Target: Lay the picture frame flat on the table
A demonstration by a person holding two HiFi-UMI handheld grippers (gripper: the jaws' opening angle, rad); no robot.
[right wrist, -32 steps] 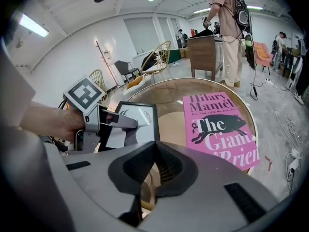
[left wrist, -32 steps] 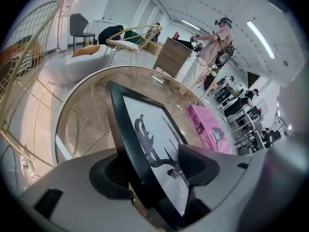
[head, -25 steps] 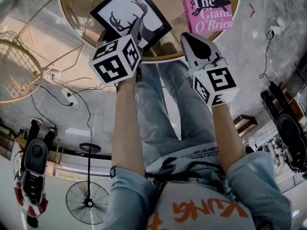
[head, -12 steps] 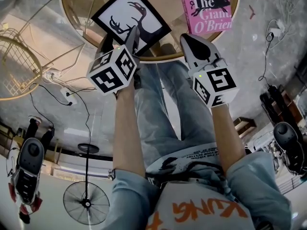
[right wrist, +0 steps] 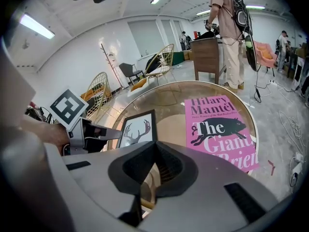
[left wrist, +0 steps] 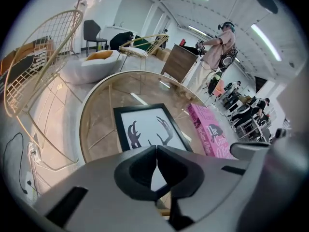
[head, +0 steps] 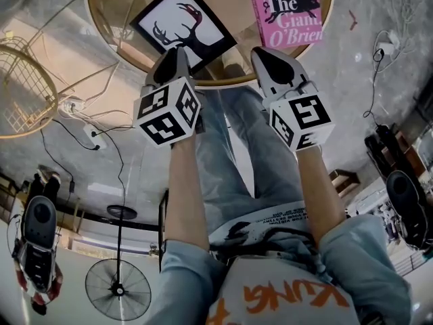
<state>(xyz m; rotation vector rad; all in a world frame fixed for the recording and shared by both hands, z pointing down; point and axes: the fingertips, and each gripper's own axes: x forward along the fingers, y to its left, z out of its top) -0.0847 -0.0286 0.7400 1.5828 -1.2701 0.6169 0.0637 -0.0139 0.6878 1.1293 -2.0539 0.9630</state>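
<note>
Lying flat on the table [head: 111,12], the picture frame [head: 183,27] seems finished, the left hand-held gripper [head: 176,51] having just closed empty, the right hand-held gripper [head: 261,51] shut too.

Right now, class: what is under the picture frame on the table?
The picture frame lies flat on the round table, so the tabletop is under it. That patch of tabletop is covered by the frame.

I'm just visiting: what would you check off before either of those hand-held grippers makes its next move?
1. Picture frame flat on the table: ok.
2. Left gripper clear of the frame: ok; jaws have just been closing, nothing between them.
3. Right gripper empty: ok, jaws together.
4. Frame apart from the pink book: ok.
5. Frame's near corner inside the rim: cannot tell, left gripper hides it.
</note>
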